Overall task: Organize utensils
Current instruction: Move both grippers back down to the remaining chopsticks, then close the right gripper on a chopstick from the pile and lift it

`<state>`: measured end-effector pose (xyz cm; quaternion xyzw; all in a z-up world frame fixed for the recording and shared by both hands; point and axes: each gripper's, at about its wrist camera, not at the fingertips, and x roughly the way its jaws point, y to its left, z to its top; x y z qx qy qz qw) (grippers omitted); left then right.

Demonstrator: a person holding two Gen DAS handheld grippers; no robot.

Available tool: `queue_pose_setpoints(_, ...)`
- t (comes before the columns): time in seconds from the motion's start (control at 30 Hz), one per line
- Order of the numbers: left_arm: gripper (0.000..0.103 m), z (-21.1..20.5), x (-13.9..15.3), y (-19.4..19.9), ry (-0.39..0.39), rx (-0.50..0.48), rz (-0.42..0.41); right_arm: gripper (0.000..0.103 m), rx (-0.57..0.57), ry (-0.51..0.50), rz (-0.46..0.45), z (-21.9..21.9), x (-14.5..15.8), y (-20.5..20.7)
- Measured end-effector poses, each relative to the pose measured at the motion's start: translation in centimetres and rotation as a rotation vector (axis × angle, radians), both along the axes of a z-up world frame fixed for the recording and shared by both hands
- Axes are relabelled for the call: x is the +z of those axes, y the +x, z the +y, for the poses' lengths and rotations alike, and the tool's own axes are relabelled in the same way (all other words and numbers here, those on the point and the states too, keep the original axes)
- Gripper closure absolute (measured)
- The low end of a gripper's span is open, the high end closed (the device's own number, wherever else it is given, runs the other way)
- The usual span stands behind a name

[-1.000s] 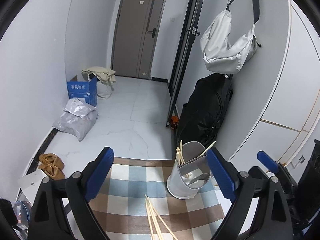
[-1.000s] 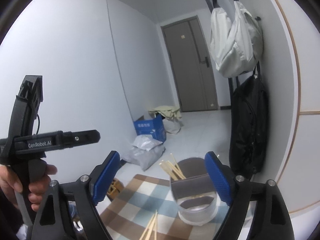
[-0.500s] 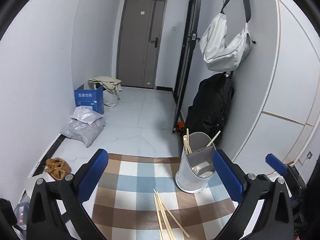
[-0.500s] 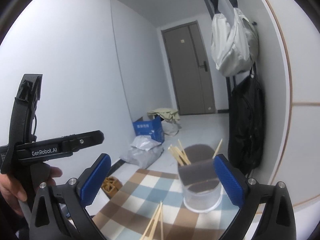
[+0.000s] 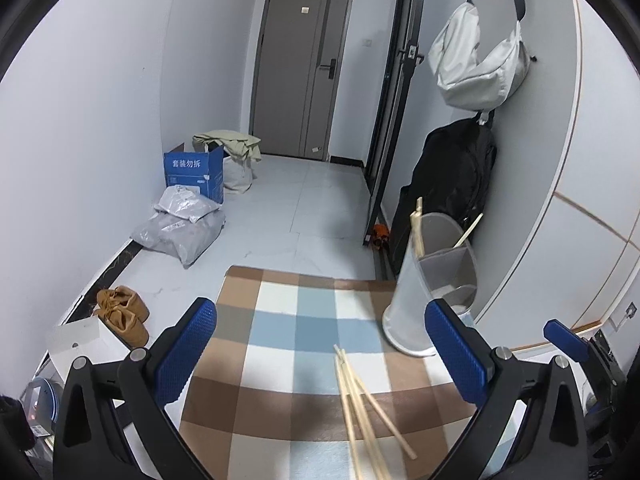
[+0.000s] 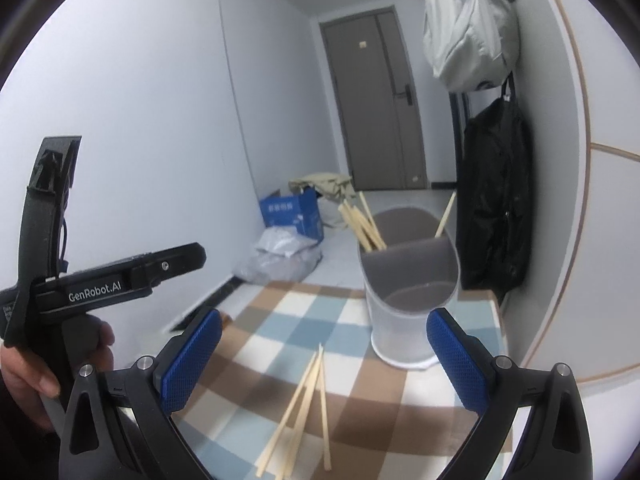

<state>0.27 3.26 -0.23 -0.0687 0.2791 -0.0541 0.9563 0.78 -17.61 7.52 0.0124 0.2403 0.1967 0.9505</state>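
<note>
Several loose wooden chopsticks (image 5: 362, 404) (image 6: 304, 400) lie on a checked cloth (image 5: 288, 344) (image 6: 280, 320). A white divided utensil holder (image 5: 434, 280) (image 6: 408, 292) stands at the cloth's far right with chopsticks upright in its back compartments. My left gripper (image 5: 320, 344) hangs above the cloth, open and empty, with the loose chopsticks below and between its blue pads. Above the same chopsticks my right gripper (image 6: 324, 352) is also open and empty. The left tool's black body (image 6: 80, 280), held by a hand, shows at the left of the right wrist view.
A white wall and a black bag (image 5: 452, 188) stand close behind the holder. Beyond the cloth's far edge is a tiled floor with a blue box (image 5: 194, 170), grey parcels (image 5: 180, 228) and brown shoes (image 5: 122, 312).
Both grippers have sunk toward the cloth and their jaws have spread a little wider. The loose chopsticks and the holder now sit higher and larger in both views.
</note>
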Motion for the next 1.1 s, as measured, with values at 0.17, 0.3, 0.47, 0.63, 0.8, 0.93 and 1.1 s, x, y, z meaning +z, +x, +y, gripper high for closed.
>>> queue_pose_setpoints(0.17,0.002,1.2,-1.1,0.5,0.007,0.019,0.054,0.002,0.014,-0.033,0.074,0.9,-2.3,1.0)
queue_pose_setpoints(0.3,0.002,2.7,-1.8,1.0,-0.019,0.058,0.088,0.009,0.021,-0.066,0.142,2.0,-3.9,2.2)
queue_pose_setpoints(0.47,0.002,4.1,-2.4,1.7,-0.034,0.095,0.119,0.016,0.028,-0.134,0.217,3.3,-5.9,3.7)
queue_pose_setpoints(0.63,0.002,5.5,-2.9,2.6,-0.064,0.130,0.137,0.028,0.021,-0.223,0.302,4.4,-8.0,5.3)
queue_pose_setpoints(0.8,0.002,7.1,-3.2,3.4,-0.120,0.166,0.164,0.041,0.046,-0.352,0.378,5.7,-9.9,6.9)
queue_pose_setpoints(0.93,0.002,8.2,-3.5,4.0,-0.161,0.189,0.188,0.057,0.075,-0.440,0.429,6.7,-11.6,7.9)
queue_pose_setpoints(1.1,0.002,9.0,-3.8,4.2,-0.178,0.203,0.207,0.075,0.101,-0.512,0.498,7.9,-13.9,9.0)
